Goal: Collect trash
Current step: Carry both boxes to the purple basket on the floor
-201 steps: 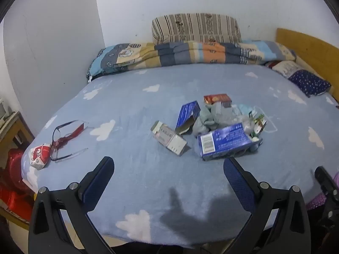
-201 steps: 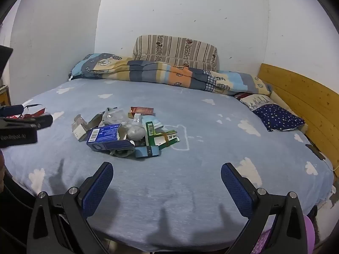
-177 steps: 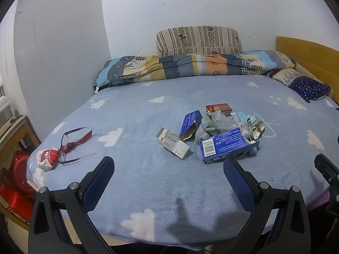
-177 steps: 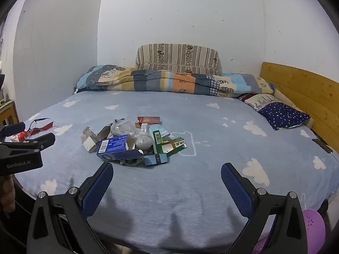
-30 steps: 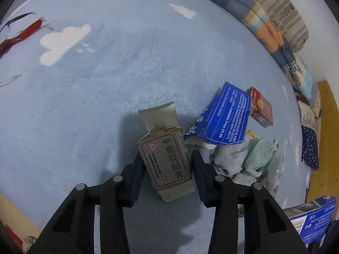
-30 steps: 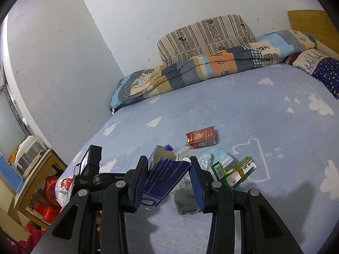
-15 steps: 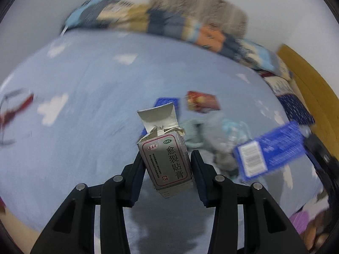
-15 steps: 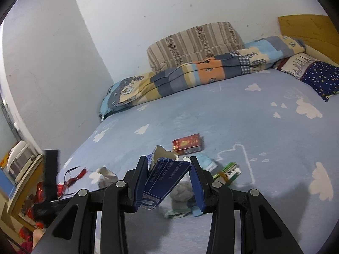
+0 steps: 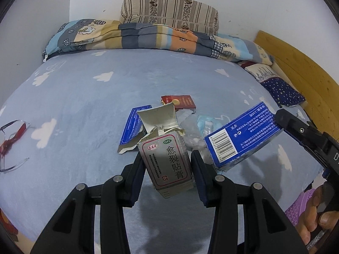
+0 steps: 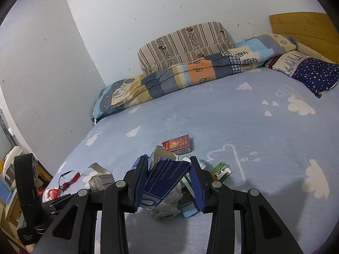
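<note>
The left hand-held gripper (image 9: pixel 168 169) is closed on a grey medicine carton (image 9: pixel 167 160), its two pads pressed to the carton's side walls so that the printed front faces the camera; the carton hangs clear of the bed (image 9: pixel 84 110), upright with a slight lean. Its top flap is torn open and stands ragged, and the card looks thin and empty, so a side squeeze seems enough to carry it. The right hand-held gripper (image 10: pixel 169 182) is likewise clamped on a blue box (image 10: pixel 165 182), gripped across its flat faces and tilted; in the left view the same box floats above the sheet with its barcode end forward. Holding one piece in each hand probably lets both go to a bin in one trip, though no bin is in sight. Below and behind them the remaining litter lies together on the bed: a flattened blue carton (image 9: pixel 133 124), a red packet (image 9: pixel 180 101), clear plastic wrap (image 9: pixel 190 131), a green and white box (image 10: pixel 221 170) and a grey cloth (image 10: pixel 169 207). Well apart, near the bed's left edge, lie red-armed glasses (image 9: pixel 10 139).
</note>
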`<state>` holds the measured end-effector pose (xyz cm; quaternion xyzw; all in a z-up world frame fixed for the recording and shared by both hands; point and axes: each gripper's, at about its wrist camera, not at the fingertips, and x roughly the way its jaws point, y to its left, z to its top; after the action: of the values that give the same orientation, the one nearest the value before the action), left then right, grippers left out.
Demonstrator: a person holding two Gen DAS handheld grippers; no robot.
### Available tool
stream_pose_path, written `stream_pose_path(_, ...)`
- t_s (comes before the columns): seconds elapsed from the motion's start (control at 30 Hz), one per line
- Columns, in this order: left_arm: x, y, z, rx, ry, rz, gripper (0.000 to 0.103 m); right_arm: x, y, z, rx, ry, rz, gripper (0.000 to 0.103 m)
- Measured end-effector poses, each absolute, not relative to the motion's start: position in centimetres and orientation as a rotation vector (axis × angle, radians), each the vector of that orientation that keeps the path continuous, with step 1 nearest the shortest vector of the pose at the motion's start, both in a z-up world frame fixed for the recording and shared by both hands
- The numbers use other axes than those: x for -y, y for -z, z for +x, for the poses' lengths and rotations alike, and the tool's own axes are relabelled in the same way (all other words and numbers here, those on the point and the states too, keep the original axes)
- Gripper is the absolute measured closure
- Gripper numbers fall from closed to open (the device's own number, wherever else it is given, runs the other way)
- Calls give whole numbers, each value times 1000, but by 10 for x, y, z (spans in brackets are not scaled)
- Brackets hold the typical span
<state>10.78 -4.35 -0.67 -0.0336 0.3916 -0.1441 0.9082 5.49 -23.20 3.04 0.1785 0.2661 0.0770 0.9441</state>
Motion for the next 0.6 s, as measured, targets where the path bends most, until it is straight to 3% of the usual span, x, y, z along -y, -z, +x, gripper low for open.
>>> stream_pose_path(0.6, 113, -23, 68, -745, 533, 5, 61, 286, -53, -2, -467, -22, 416, 61)
